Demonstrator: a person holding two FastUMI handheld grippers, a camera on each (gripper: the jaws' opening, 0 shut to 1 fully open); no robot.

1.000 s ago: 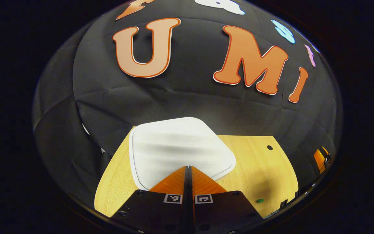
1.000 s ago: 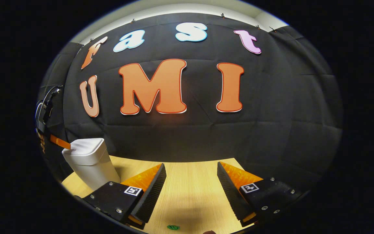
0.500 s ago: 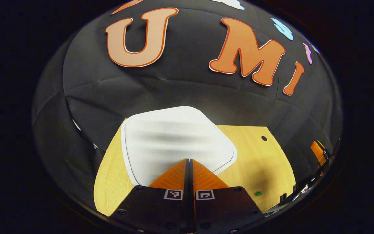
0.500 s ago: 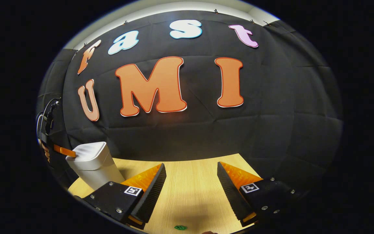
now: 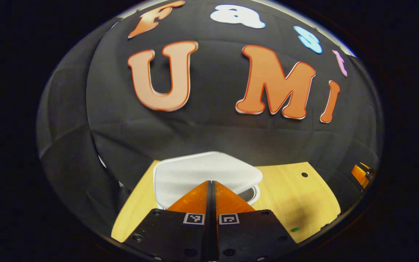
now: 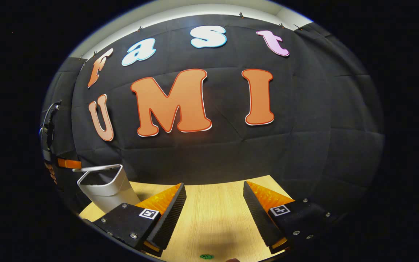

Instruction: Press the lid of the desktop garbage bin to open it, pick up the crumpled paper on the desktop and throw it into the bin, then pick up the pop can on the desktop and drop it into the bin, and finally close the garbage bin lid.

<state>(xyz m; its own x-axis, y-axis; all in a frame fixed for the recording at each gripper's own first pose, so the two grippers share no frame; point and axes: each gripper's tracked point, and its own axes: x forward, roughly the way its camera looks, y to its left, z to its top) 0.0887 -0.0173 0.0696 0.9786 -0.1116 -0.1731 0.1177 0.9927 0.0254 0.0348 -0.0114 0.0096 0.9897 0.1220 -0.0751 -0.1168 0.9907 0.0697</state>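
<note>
Lid [image 5: 202,171] popped up off smooth white bin [image 6: 106,189]; left jaws pressed together, right spread.

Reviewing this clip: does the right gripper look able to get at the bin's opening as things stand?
Probably yes. The bin stands with its lid lifted, and bare desktop lies between it and the open right gripper. The left gripper, shut, sits at the lid.

Left tool [image 5: 211,183] closed; right tool [image 6: 214,189] spread wide.
</note>
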